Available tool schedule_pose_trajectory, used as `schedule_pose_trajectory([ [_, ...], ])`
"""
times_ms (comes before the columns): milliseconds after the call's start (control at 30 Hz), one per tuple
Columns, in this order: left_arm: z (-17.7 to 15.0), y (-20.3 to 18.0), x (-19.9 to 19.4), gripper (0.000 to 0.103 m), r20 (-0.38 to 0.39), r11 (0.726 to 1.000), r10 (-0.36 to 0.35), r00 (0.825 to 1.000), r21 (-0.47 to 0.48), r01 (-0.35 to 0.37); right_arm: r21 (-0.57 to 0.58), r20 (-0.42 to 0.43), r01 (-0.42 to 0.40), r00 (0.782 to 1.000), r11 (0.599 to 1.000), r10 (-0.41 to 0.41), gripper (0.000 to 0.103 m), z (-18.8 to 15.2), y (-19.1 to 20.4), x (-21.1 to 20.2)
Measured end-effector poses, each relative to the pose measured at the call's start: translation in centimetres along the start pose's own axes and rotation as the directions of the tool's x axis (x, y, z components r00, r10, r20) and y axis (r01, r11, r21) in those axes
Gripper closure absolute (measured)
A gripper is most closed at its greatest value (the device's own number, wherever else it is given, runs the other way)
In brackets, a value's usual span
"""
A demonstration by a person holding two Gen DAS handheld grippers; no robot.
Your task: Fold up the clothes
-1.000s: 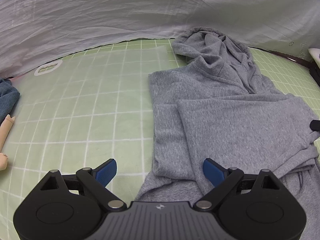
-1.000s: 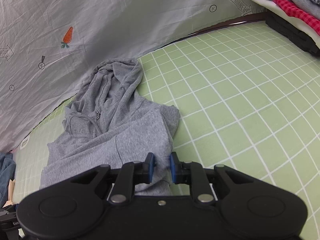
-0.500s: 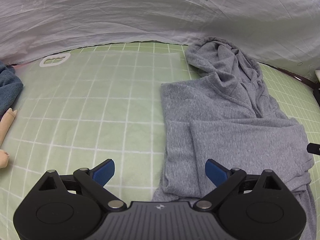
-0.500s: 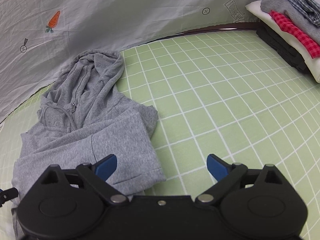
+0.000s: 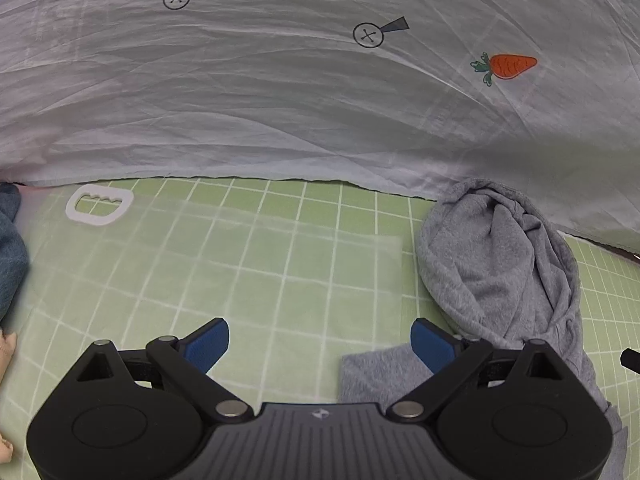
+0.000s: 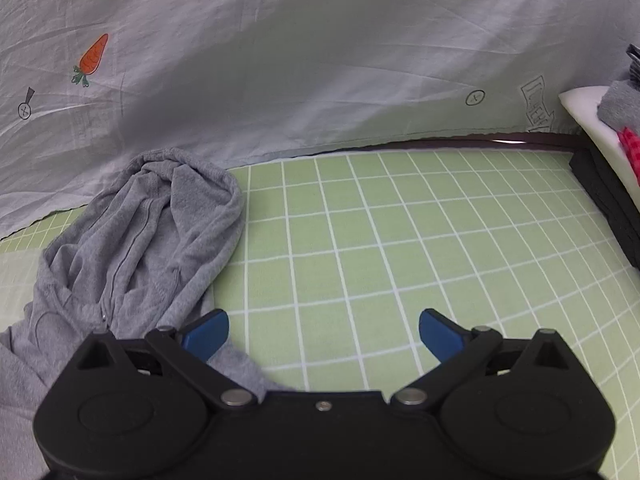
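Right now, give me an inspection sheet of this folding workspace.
Surface: green mat with white grid lines, partly under a translucent plastic sheet.
Job's things: grey zip-up hooded sweatshirt, hood bunched by the backdrop.
Clutter: white plastic handle ring; blue cloth at left edge; stack of folded clothes at right.
Grippers: left tongs open, empty; right tongs open, empty.
Cables: nothing seen.
Surroundings: grey printed sheet backdrop.
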State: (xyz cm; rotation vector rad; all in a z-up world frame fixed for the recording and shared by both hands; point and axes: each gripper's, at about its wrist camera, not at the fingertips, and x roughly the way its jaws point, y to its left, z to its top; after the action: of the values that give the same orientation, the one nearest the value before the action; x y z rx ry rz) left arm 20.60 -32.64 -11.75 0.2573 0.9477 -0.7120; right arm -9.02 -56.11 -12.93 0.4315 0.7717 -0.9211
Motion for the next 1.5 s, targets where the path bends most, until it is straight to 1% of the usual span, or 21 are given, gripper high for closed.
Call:
schedule_pose_trajectory([
  [100,2.0,-1.3,2.4,0.006,-0.002,1.0,-0.007,1.0,0.013,0.007,0.0,0.017,-0.014,1.0,1.0,0.014,0.0,2.2,0.1,2.4],
  [200,3.5,-2.8,4.6,0.006,-0.013,0.999,-0.037,0.999,0.034,0.037,0.02,0.041,-0.032,0.999,0.999,0.031,0.0,4.1,0.3,4.3],
  [300,4.2,-4.2,6.3,0.006,-0.019,0.996,-0.068,0.997,0.054,0.069,0.029,0.048,-0.067,0.997,0.997,0.066,0.0,5.3,0.9,6.2],
  [367,4.3,-5.3,7.4,0.006,-0.025,0.993,-0.078,0.997,0.089,0.08,0.0,0.043,-0.071,0.997,0.997,0.071,0.0,5.8,1.7,7.7],
  [467,4.1,-6.9,9.2,0.006,-0.032,0.983,-0.029,0.999,0.181,0.034,-0.062,0.041,-0.058,0.997,0.996,0.061,0.0,6.3,3.1,9.5],
  [567,3.5,-7.5,10.6,0.006,-0.036,0.967,0.047,0.998,0.253,-0.037,-0.114,0.012,-0.03,0.999,0.993,0.032,0.0,6.5,4.0,11.1],
  [667,3.1,-7.3,10.7,0.004,0.002,0.958,0.115,0.993,0.264,-0.111,-0.15,0.002,0.039,0.999,0.988,-0.039,0.0,6.5,4.0,12.0],
  [767,3.4,-6.8,10.7,0.004,0.022,0.949,0.172,0.985,0.266,-0.172,-0.139,0.006,0.106,0.994,0.985,-0.107,0.0,6.5,3.3,11.7],
  [867,3.5,-6.7,10.5,0.004,0.045,0.924,0.218,0.975,0.311,-0.221,-0.14,0.019,0.159,0.987,0.977,-0.158,0.0,6.2,2.4,10.6],
  [967,3.4,-7.1,9.5,0.004,0.091,0.893,0.271,0.958,0.349,-0.285,-0.13,0.041,0.2,0.98,0.971,-0.197,0.0,5.8,1.4,9.0],
  [1033,3.3,-7.0,8.1,0.004,0.131,0.891,0.286,0.949,0.329,-0.314,-0.112,0.061,0.218,0.975,0.97,-0.212,0.0,5.6,0.6,7.4],
  [1167,3.5,-6.7,3.6,0.004,0.206,0.917,0.267,0.941,0.245,-0.314,-0.052,0.107,0.217,0.972,0.975,-0.21,0.0,4.9,-0.8,3.6],
  [1267,3.0,-6.7,-0.4,0.004,0.263,0.93,0.252,0.931,0.201,-0.308,-0.028,0.15,0.217,0.966,0.976,-0.21,0.0,4.2,-1.2,0.6],
  [1400,1.9,-6.6,-4.8,0.004,0.307,0.939,0.234,0.923,0.174,-0.296,-0.011,0.213,0.222,0.953,0.975,-0.215,0.0,3.1,-1.5,-4.1],
  [1500,0.4,-6.0,-7.9,0.004,0.328,0.945,0.222,0.918,0.161,-0.286,0.007,0.234,0.218,0.948,0.976,-0.214,0.0,1.5,-1.7,-7.0],
])
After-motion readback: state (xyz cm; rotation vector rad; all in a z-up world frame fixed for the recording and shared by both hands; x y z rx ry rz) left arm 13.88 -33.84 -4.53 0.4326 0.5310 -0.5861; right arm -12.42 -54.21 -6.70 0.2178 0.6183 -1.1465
